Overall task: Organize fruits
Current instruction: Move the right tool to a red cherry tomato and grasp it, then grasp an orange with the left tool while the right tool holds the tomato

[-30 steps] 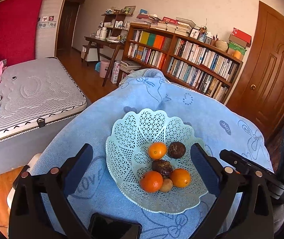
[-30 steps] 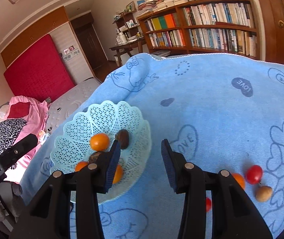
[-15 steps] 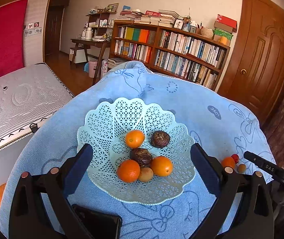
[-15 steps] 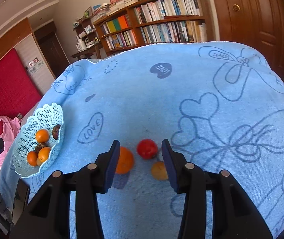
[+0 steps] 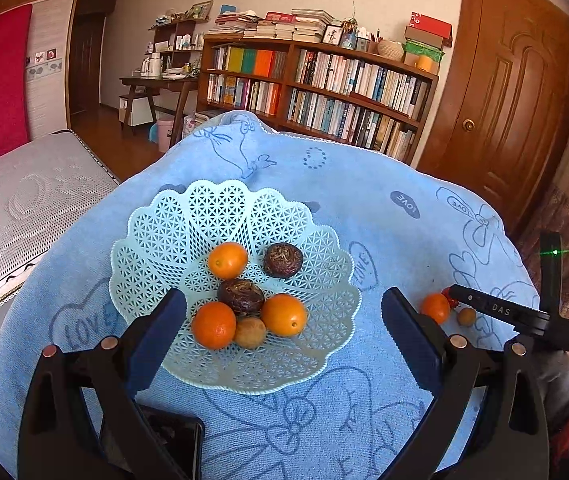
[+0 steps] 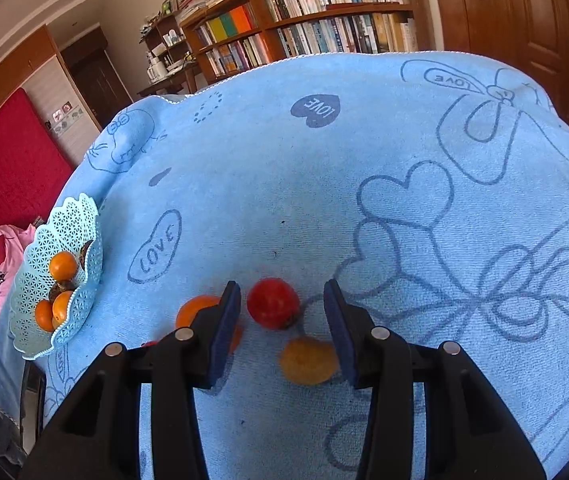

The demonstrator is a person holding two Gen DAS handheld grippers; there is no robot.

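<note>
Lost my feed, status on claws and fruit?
Both claws open, empty. Right claw around red fruit on towel. Left claw over basket. Orange crowds left finger.

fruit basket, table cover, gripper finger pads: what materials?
Pale turquoise lattice fruit basket: looks like moulded plastic, semi-gloss; uniform cut-out mesh, scalloped rim.
Light blue printed cloth on the table: looks like terry towel; matte, fuzzy nap, stitched white edge.
Dark blue pads on the right gripper fingers: probably rubber or foam, matte; cannot tell which.

A pale blue latticed plastic basket (image 5: 188, 216) holding six fruits sits on the blue towel-covered tabletop (image 6: 264, 168); three loose fruits lie to its right.
</note>
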